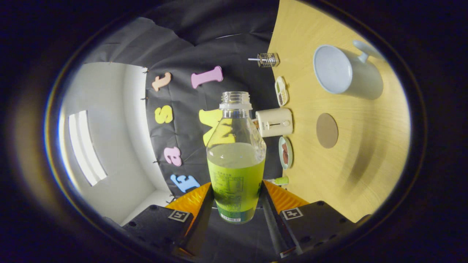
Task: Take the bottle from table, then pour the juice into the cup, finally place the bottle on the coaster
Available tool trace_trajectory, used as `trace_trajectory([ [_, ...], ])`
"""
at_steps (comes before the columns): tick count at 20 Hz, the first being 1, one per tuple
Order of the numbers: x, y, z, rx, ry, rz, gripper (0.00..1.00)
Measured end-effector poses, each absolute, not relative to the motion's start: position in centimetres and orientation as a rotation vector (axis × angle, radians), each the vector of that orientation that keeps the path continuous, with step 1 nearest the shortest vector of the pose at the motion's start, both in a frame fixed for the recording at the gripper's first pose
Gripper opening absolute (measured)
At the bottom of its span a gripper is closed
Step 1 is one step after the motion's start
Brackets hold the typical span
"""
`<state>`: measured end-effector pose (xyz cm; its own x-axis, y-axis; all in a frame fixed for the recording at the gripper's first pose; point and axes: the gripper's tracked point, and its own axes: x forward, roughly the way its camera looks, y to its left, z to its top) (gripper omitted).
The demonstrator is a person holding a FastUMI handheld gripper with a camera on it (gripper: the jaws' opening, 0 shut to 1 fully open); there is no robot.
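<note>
Room: pale wall with a bright window (86,148) beside the black booth cloth.
Tongs (236,199): closed on the juice bottle (236,164), both fingers pressing its lower sides.
Bottle: uncapped, lifted off the counter (365,175), about half full of green juice.
Progress: pickup looks done; pouring and placing are left.
Counter clutter: toaster (274,122), small dishes.
Coaster (327,130): round, brown, bare.
Cup (345,71): white mug, looks empty, beyond the coaster.
Surface: light wood grain.

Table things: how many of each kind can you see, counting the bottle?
Bottle, uncapped, both gripper fingers pressing it: 1
Cup: 1
Coaster: 1
Toaster: 1
Small dishes: 2
Glass jar: 1
Total: 7
</note>
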<state>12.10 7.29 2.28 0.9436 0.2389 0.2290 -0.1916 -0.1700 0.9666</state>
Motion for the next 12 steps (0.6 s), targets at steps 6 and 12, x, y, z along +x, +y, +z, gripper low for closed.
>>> trace_trajectory([
  [6, 12.5, 6.9, 2.7, 1.756, 0.037, 0.384, 0.76],
  [12, 13.1, 6.2, 2.4, 1.805, 0.03, 0.364, 0.76],
])
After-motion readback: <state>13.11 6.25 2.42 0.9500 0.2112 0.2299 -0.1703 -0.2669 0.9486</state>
